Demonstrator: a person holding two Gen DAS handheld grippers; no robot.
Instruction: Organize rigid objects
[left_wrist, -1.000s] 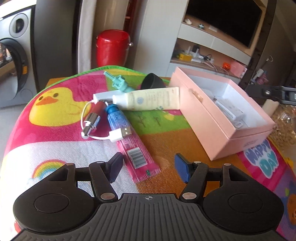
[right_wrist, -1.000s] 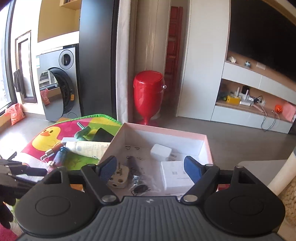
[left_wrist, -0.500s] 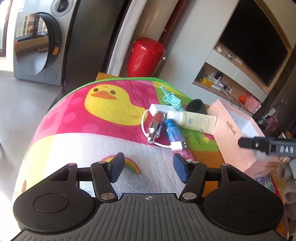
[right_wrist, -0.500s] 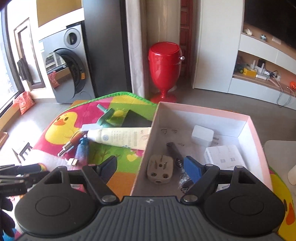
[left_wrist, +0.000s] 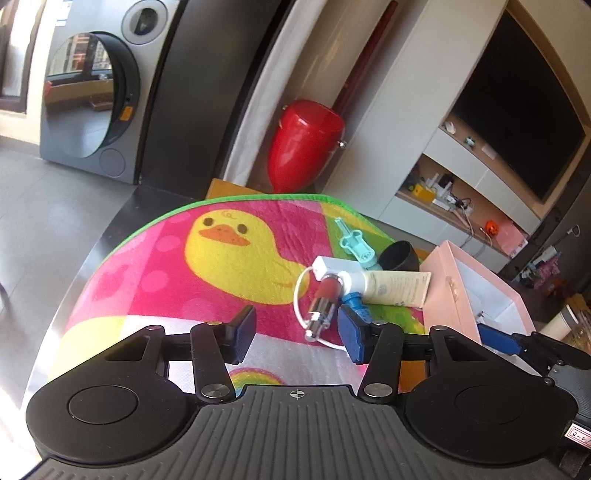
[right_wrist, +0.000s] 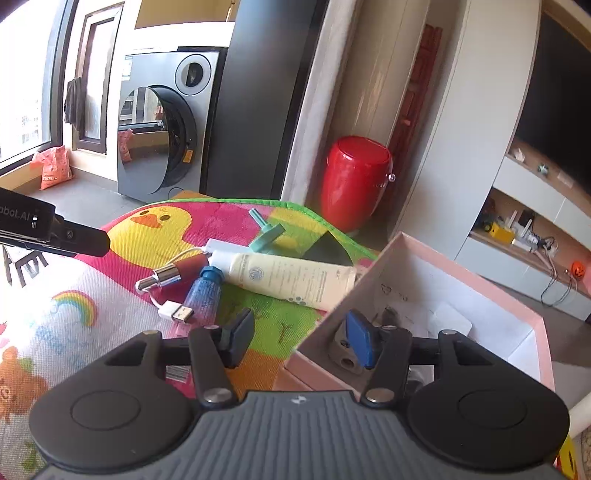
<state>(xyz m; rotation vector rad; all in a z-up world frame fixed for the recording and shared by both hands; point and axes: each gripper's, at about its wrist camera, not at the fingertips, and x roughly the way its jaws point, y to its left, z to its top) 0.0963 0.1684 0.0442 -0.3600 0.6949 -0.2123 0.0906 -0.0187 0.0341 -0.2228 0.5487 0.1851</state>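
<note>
1. Both claws had just been closing, yet each stood apart with nothing gripped: the left claw (left_wrist: 297, 332) hovered above the mat with only cloth showing between its blue pads, and the right claw (right_wrist: 299, 338) hung over the near corner of the box, one finger outside it and one above its inside.
2. Beneath them, a bright cartoon play mat with a yellow duck and a rainbow (left_wrist: 166, 273) covered the table.
3. A cluster of loose things lay on the mat just left of the box: a cream squeeze tube with a white cap (right_wrist: 288, 278) lying on its side, its flat end near the box wall.
4. Touching the tube's cap end lay a blue-capped pink and blue tube (right_wrist: 205, 295) and a red and silver lipstick-like cylinder (right_wrist: 173, 273).
5. A white USB cable with a small white block (right_wrist: 173, 312) looped around the cylinder, its metal plug resting by the blue tube.
6. Behind the cream tube lay a teal plastic syringe-shaped piece (left_wrist: 352, 242) and a black round cup (left_wrist: 400, 256).
7. An open pale pink cardboard box with a white inside (right_wrist: 491, 291) held a grey plug adapter (right_wrist: 341, 350) near its front corner and a white block further back.
8. Beyond the table stood a red glossy bin (left_wrist: 304, 144) and a grey washing machine (right_wrist: 166, 136).
</note>
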